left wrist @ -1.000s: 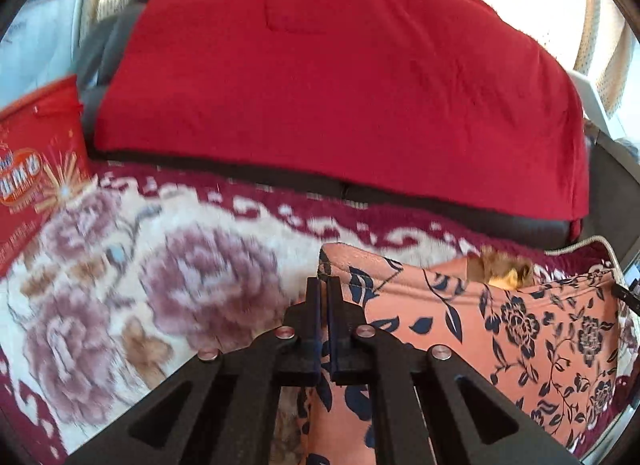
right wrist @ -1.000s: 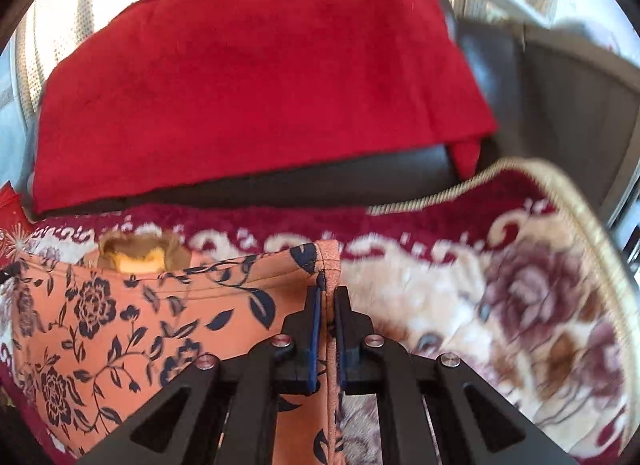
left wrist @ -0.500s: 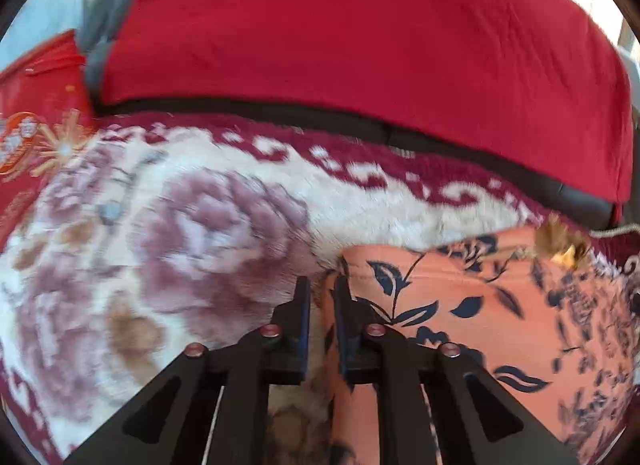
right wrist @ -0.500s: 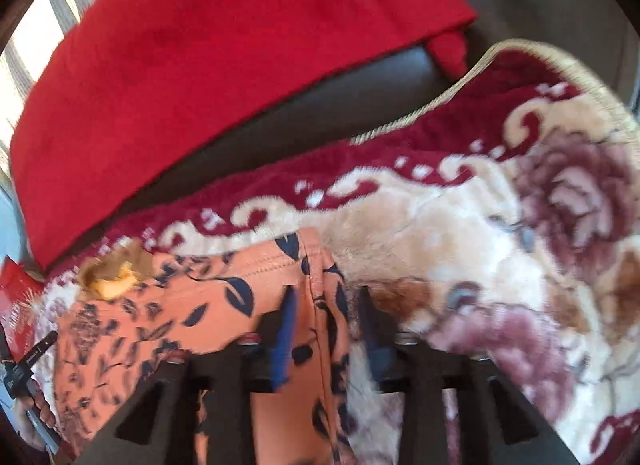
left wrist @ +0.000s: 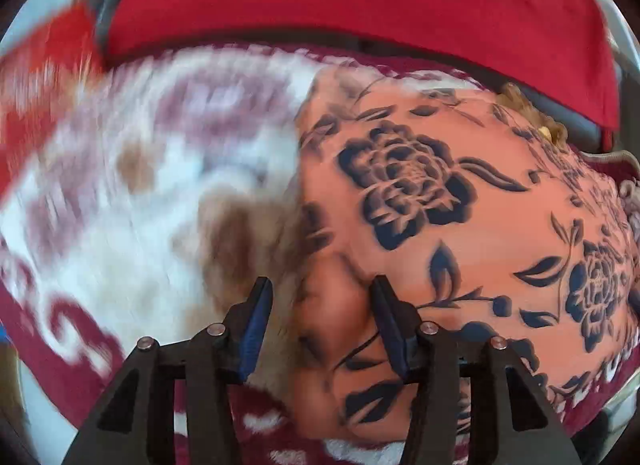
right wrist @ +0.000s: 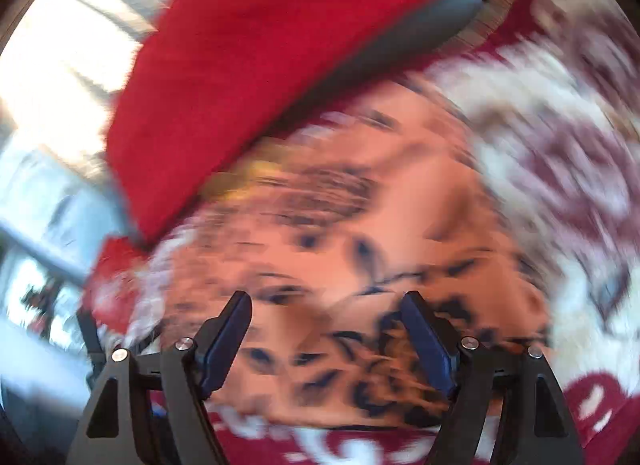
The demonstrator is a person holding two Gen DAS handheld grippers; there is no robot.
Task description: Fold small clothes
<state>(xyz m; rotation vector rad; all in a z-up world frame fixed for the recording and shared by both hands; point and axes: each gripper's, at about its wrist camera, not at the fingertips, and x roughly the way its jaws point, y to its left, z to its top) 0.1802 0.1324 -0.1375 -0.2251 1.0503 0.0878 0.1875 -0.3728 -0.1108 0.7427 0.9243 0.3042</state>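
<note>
An orange garment (left wrist: 460, 225) printed with dark blue flowers lies spread on the floral blanket (left wrist: 160, 169). My left gripper (left wrist: 320, 305) hangs low over the garment's left edge, its jaws opening, with the cloth lying loose below and between the fingers, not pinched. In the blurred right wrist view the same orange garment (right wrist: 360, 233) fills the middle. My right gripper (right wrist: 326, 321) hovers over it, its jaws opening wide, pads clear of the cloth.
A red cloth (left wrist: 360, 5) drapes a dark seat back behind the blanket (right wrist: 560, 145). A red printed bag (left wrist: 44, 77) stands at the far left. A small brown-yellow object (left wrist: 536, 121) lies at the garment's far edge.
Both grippers let go of the garment's corners and opened. Both dropped closer to the blanket and tipped downward; the right one also rolled. The garment now lies flat.
</note>
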